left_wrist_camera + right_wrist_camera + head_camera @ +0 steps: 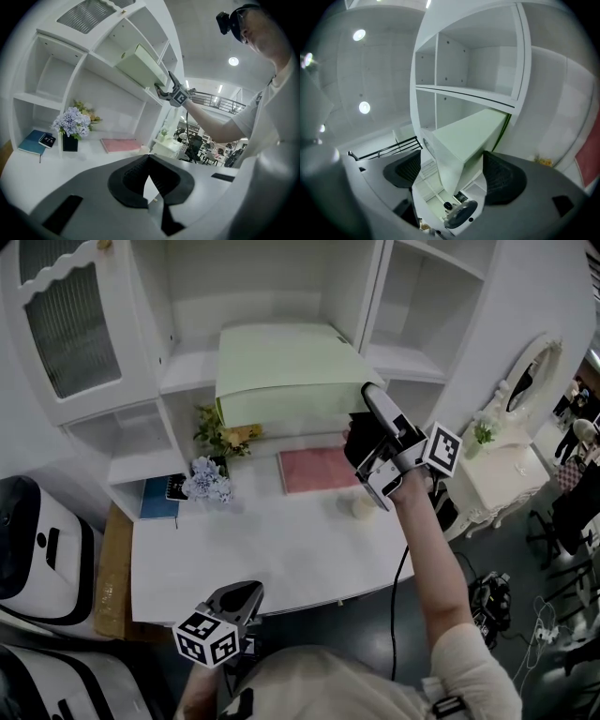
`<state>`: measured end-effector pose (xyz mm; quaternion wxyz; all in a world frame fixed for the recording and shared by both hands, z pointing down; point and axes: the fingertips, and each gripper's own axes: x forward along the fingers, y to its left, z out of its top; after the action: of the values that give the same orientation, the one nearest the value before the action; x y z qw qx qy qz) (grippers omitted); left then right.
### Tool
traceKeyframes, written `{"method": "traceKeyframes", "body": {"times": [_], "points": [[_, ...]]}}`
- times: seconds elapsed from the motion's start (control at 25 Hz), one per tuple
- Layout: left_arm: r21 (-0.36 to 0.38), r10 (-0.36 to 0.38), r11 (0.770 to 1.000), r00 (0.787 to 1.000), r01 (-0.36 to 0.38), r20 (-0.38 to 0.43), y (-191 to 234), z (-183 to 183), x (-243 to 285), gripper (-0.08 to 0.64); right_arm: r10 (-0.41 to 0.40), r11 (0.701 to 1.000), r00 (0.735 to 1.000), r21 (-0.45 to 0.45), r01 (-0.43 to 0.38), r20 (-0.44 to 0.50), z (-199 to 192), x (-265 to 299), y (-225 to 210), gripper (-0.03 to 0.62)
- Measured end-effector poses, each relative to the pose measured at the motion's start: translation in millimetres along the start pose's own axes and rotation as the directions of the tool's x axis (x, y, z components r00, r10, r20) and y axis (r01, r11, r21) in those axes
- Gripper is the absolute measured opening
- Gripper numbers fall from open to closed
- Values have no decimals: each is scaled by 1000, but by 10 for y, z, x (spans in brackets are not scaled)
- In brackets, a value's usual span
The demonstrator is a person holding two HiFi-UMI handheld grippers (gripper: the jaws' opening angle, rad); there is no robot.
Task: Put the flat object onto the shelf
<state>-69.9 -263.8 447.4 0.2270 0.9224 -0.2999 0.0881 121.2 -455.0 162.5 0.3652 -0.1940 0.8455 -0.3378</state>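
Right gripper (pixel 452 171) — ribbed black pads (pixel 504 176) apart — straddles flat pale-green box (pixel 473 133).

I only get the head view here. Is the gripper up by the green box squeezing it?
Observer: No. Its own view shows the right gripper with jaws wide apart, a corner of the box between them and a gap showing at one pad.
Visitor: And the low gripper, is it carrying something?
Observer: Nothing. Its own view shows the left gripper with jaws together and empty.
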Motion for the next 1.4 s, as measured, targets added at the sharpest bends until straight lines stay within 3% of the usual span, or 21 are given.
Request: {"method": "traceKeyframes", "body": {"times": [0.2, 0.4, 0.68, 1.04, 1.4], "points": [[8, 3, 1000, 1000, -3, -10, 32, -34, -16, 14, -45, 989, 998, -144, 38, -45, -65, 15, -68, 402], [6, -1, 1000, 1000, 1, -6, 16, -25, 6, 12, -83, 984, 996, -160, 79, -14, -15, -7, -188, 401], [2, -17, 1000, 1000, 17, -12, 44, -23, 56, 13, -170, 955, 985, -247, 165, 1, 2, 42, -309, 400], [5, -28, 1000, 1000, 28, -8, 0, 26, 86, 13, -196, 959, 979, -197, 205, 65, 64, 34, -294, 400], [-7, -14, 1000, 1000, 14, 1, 143, 41, -15, 13, -256, 918, 957, -276, 285, 137, 65, 135, -383, 400]]}}
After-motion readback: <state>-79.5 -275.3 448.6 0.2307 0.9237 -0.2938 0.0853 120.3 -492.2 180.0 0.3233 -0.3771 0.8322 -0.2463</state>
